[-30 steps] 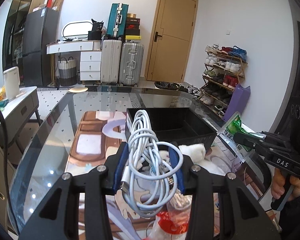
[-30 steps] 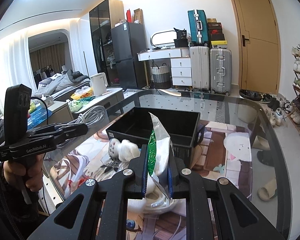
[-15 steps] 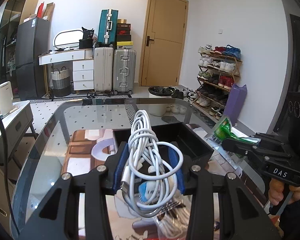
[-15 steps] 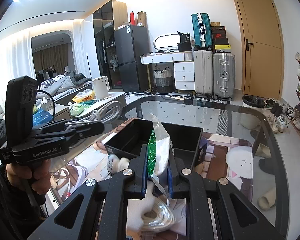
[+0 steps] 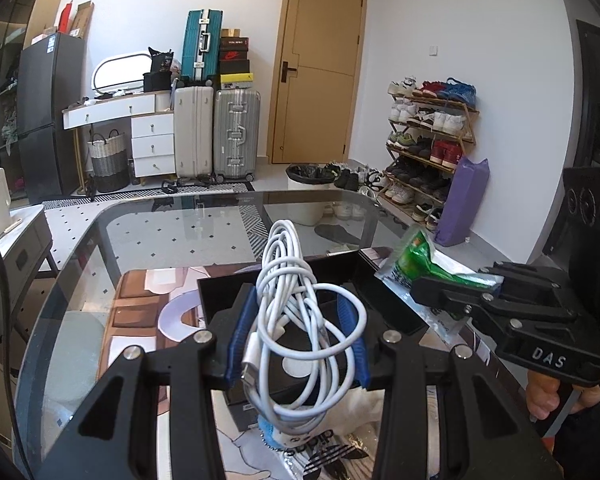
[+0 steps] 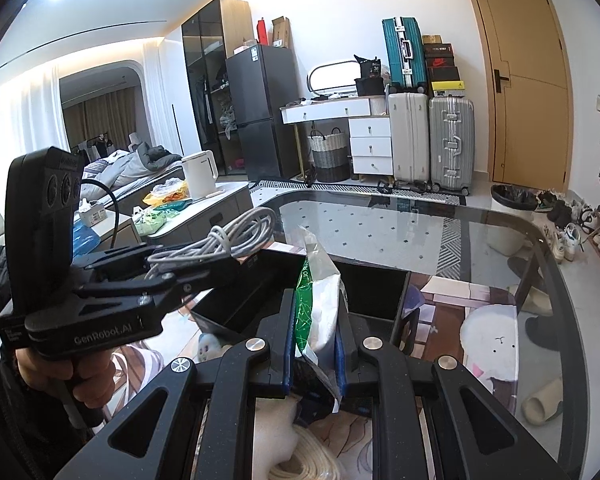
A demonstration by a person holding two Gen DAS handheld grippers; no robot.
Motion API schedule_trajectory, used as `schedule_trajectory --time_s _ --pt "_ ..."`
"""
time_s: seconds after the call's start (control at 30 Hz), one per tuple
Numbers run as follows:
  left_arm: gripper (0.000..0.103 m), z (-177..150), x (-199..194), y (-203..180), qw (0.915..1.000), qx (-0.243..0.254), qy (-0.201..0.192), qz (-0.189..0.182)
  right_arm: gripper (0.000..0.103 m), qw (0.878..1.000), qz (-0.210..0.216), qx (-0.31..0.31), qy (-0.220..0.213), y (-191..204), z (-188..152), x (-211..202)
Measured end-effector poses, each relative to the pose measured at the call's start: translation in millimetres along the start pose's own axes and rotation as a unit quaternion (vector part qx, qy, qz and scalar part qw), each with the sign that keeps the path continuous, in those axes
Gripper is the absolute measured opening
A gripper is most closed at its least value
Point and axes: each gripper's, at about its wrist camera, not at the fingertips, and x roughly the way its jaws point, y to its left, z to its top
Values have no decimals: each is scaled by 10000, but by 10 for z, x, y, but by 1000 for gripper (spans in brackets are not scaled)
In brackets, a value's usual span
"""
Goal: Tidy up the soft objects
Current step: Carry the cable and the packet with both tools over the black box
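My left gripper (image 5: 298, 316) is shut on a coiled white cable (image 5: 296, 320), held in the air just over the near rim of the black bin (image 5: 392, 304). From the right wrist view the same cable (image 6: 220, 246) sticks out of that gripper (image 6: 220, 268) at the left. My right gripper (image 6: 314, 312) is shut on a green and white packet (image 6: 318, 304), also above the black bin (image 6: 380, 292). In the left wrist view the packet (image 5: 424, 264) shows at the right, by the bin's right wall.
The bin stands on a glass table (image 5: 180, 232). A white plush toy (image 6: 208, 346), a plastic bag with a printed logo (image 5: 332, 452) and a cream rope coil (image 6: 304, 460) lie on the table in front of the bin. Suitcases, drawers and a shoe rack stand beyond.
Both grippers have moved forward with their loads, so the bin now lies right under them. The plush toy and bags have slipped toward the bottom of the views.
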Motion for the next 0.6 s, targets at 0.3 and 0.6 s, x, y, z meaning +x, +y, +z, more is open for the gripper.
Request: schedule_trajectory --time_s 0.3,0.6 --pt "41 16 193 4 9996 -21 277 -80 15 9998 -1 78 168 -55 51 189" --pt "41 -3 378 33 9981 -66 602 -135 15 9996 -1 133 256 -98 116 331"
